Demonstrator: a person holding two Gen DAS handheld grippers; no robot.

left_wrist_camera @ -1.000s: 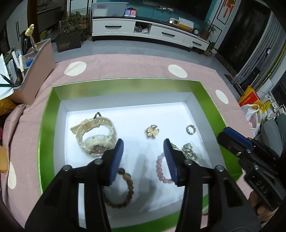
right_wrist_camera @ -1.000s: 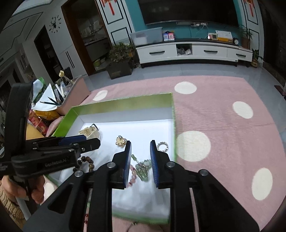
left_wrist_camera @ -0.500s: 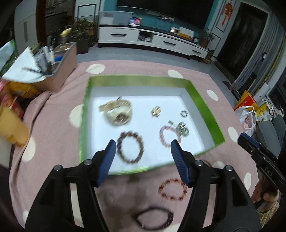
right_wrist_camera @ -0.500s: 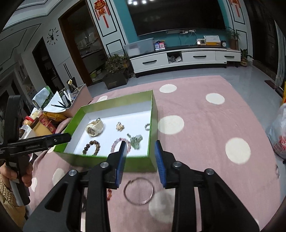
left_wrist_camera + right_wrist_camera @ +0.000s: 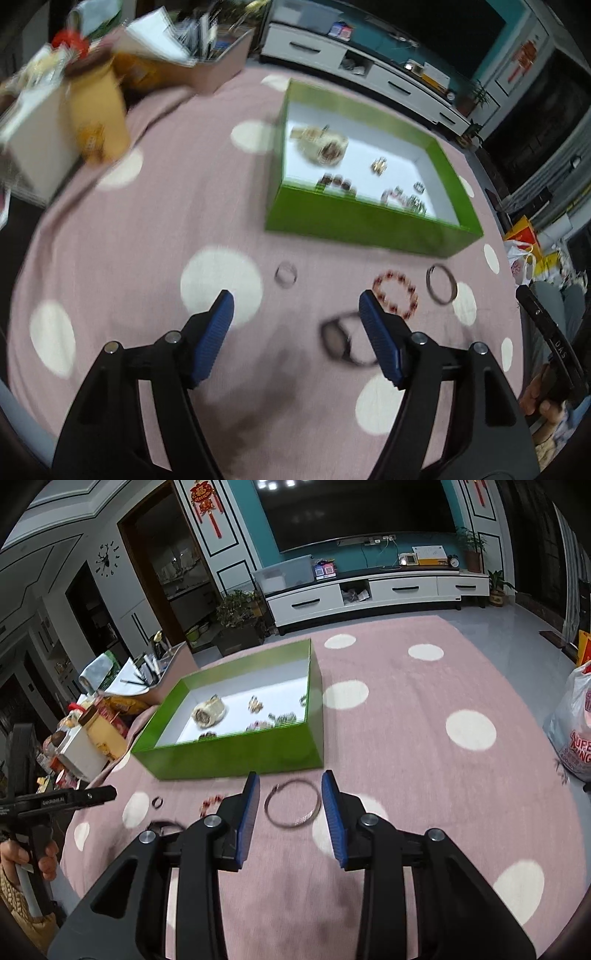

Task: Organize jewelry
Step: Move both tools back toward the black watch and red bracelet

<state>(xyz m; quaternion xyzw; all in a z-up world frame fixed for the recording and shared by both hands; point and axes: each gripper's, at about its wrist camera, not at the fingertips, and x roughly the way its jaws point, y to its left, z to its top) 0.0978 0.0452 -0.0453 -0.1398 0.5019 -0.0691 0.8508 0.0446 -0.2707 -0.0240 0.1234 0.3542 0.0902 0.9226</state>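
Observation:
A green box (image 5: 369, 221) (image 5: 229, 753) on the pink dotted cloth holds a cream watch (image 5: 323, 146) (image 5: 208, 712), bead bracelets and small charms. In front of it lie a small ring (image 5: 286, 275) (image 5: 157, 802), a red bead bracelet (image 5: 396, 299) (image 5: 210, 801), a silver bangle (image 5: 441, 283) (image 5: 292, 803) and a dark band (image 5: 341, 343) (image 5: 160, 826). My left gripper (image 5: 295, 310) is open and empty above the cloth, behind the small ring. My right gripper (image 5: 290, 797) is open and empty, its fingers on either side of the silver bangle.
A pink organiser (image 5: 207, 59) with pens, a yellow jar (image 5: 98, 110) and boxes crowd the cloth's left side. A white TV cabinet (image 5: 369, 590) stands beyond the floor. A plastic bag (image 5: 572, 723) sits at the right edge.
Both grippers have pulled back from over the box to the cloth in front of it. The left gripper has swung left; both have opened wider.

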